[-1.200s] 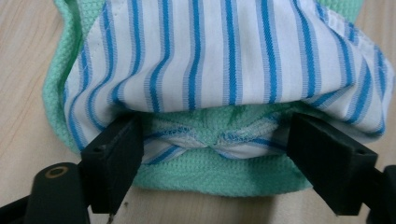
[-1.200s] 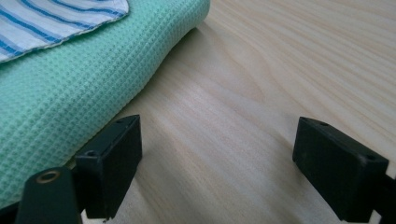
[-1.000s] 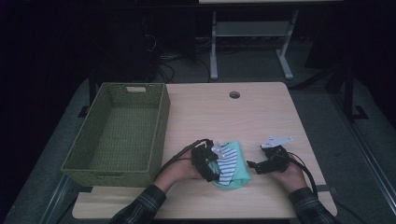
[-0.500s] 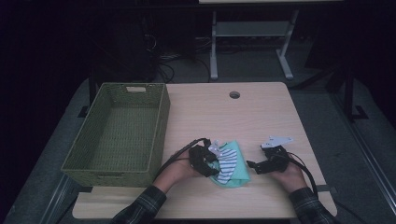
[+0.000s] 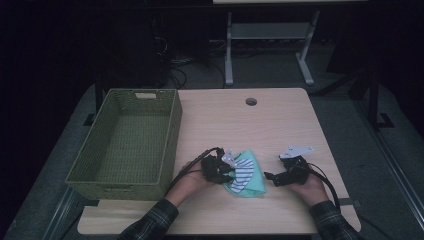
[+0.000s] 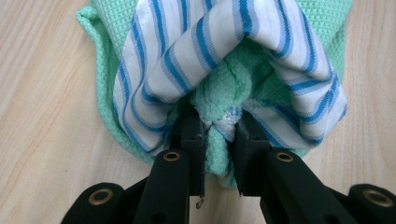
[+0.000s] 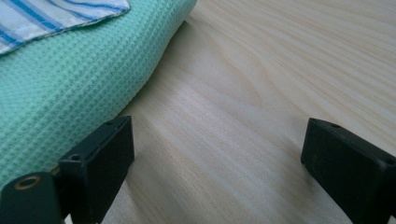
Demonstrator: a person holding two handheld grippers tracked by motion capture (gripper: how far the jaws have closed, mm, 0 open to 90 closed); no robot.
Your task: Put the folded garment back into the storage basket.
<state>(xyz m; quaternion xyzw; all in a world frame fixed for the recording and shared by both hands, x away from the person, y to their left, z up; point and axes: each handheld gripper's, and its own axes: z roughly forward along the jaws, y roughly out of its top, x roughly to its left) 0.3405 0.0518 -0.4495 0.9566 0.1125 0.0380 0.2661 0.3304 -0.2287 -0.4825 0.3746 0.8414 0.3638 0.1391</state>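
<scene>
A green waffle cloth (image 5: 252,176) lies on the table's near middle with a blue-and-white striped cloth (image 5: 242,172) on top of it. My left gripper (image 5: 227,176) sits at their left edge; its jaws have just been closing and now pinch a bunched fold of both cloths (image 6: 219,126). The striped cloth (image 6: 196,51) humps up over the green cloth (image 6: 100,70) ahead of the jaws. My right gripper (image 5: 267,177) rests open on the wood just right of the green cloth (image 7: 70,79), with bare table between its fingers. A corner of the striped cloth (image 7: 51,14) lies on the green one.
A woven green basket (image 5: 172,135) stands at the table's left, with nothing in it. A round cable hole (image 5: 251,101) sits in the far part of the tabletop (image 5: 280,125). Cables trail from both grippers toward the front edge.
The left gripper's jaws have closed onto the left edge of the cloths, bunching them up. Both hands have stayed where they were.
</scene>
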